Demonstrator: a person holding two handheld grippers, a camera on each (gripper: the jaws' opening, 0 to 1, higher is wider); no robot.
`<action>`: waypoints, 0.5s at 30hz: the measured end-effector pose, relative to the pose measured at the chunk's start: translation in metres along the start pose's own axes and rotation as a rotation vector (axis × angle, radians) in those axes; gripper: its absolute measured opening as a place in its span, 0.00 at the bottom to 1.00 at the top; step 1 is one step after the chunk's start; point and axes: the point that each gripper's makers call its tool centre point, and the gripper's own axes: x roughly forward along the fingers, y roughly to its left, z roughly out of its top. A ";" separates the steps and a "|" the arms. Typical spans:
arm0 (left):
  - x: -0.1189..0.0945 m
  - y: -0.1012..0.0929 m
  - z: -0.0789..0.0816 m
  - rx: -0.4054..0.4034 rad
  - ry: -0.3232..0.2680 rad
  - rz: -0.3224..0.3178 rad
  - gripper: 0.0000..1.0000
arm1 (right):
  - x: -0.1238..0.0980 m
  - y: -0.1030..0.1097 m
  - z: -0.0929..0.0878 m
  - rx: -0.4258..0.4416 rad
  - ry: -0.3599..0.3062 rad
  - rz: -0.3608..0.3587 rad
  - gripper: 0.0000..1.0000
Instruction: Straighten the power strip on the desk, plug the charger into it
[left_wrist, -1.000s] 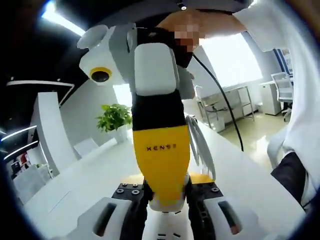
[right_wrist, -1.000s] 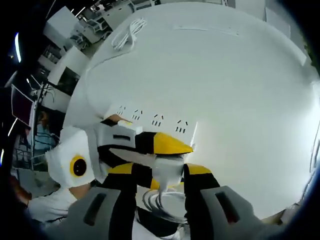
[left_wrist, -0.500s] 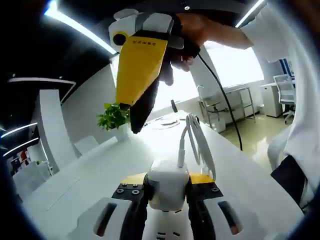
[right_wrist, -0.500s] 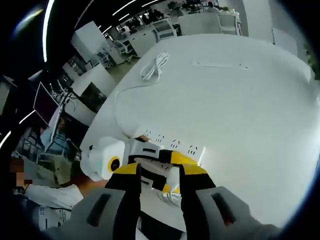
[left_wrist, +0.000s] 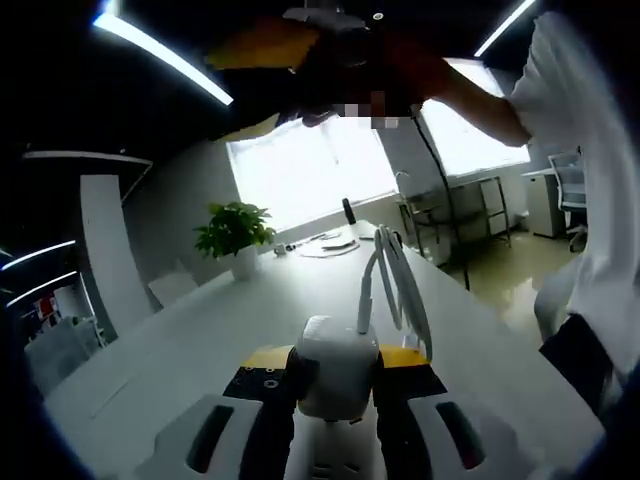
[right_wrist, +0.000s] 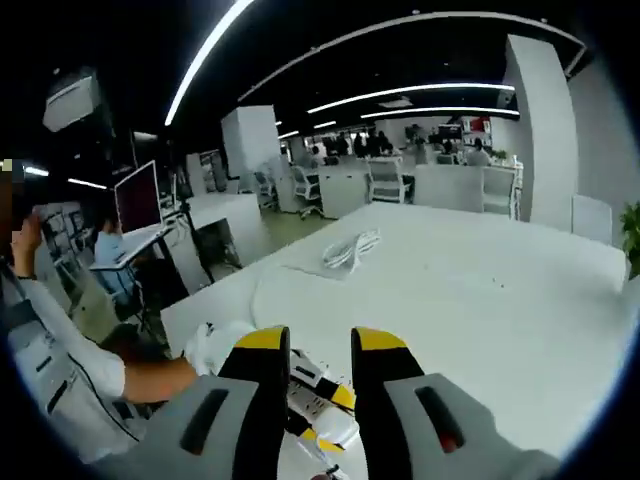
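My left gripper (left_wrist: 336, 372) is shut on a white charger cube (left_wrist: 338, 358). The cube stands on the white power strip (left_wrist: 332, 466) at the bottom of the left gripper view. The charger's white cable (left_wrist: 396, 280) loops up behind it. My right gripper (left_wrist: 262, 50) shows as a yellow blur high at the top, held by a hand. In the right gripper view its own yellow-tipped jaws (right_wrist: 320, 345) stand a little apart with nothing between them. Below, through that gap, sits the left gripper (right_wrist: 322, 392) on the white desk (right_wrist: 480, 300).
A coiled white cable (right_wrist: 352, 248) lies farther out on the desk. A potted plant (left_wrist: 235, 232) stands at the far end. A person's sleeve and hand (right_wrist: 120, 375) come in from the left. Office desks and chairs (right_wrist: 385, 180) fill the background.
My right gripper let go of the charger and rose up and away from it, now looking out over the desk. My left gripper stayed shut on the charger.
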 end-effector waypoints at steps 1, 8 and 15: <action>0.000 0.000 0.000 0.000 0.000 0.000 0.32 | -0.001 0.000 -0.002 -0.013 -0.009 -0.005 0.24; 0.000 -0.001 -0.002 -0.001 0.001 0.000 0.32 | -0.003 -0.002 -0.005 -0.056 -0.039 0.018 0.25; -0.001 -0.002 -0.003 -0.002 0.004 0.001 0.32 | 0.001 -0.006 -0.022 -0.025 0.040 0.028 0.24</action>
